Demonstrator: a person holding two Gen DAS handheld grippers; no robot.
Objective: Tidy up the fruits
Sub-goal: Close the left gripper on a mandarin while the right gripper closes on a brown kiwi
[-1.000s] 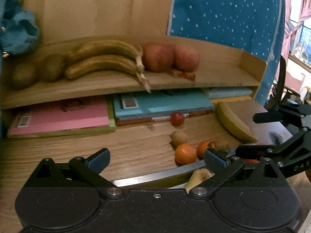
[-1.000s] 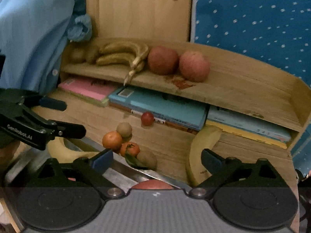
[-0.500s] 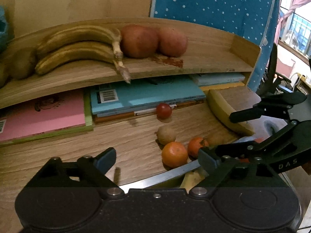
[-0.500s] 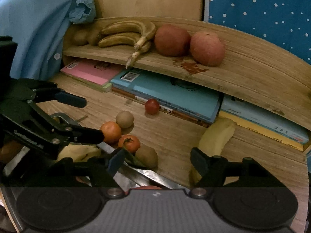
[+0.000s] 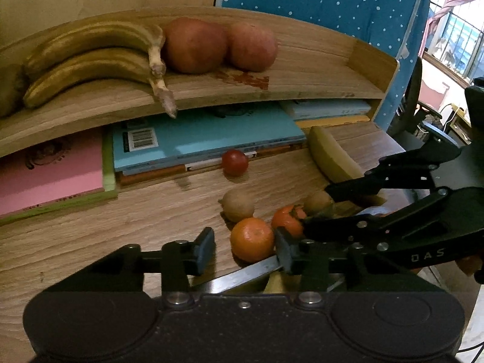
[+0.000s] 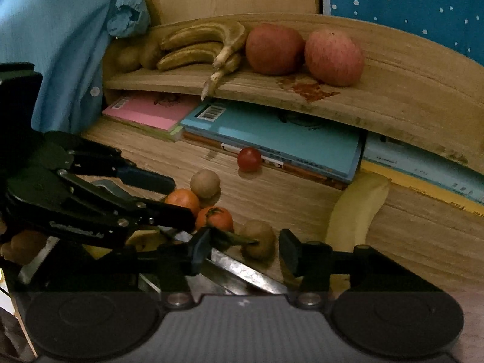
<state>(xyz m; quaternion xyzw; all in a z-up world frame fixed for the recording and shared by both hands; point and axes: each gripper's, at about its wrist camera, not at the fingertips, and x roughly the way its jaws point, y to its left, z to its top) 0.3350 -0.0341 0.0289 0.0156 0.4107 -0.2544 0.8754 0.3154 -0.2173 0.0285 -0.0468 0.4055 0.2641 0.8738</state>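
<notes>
— Grippers?
— Left gripper [image 5: 244, 249] has just been closing around the front tangerine [image 5: 252, 239]; right gripper [image 6: 244, 249] likewise around a kiwi [image 6: 259, 239] (contact unclear on both).
— Location?
— Beside the metal tray's rim [image 6: 242, 272].

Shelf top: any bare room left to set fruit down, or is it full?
Free: the shelf top right of the apples, up to its end wall. The bananas and apples crowd the left. On the desk, bare wood lies before the pink book; oranges cluster by the tray rim.
</notes>
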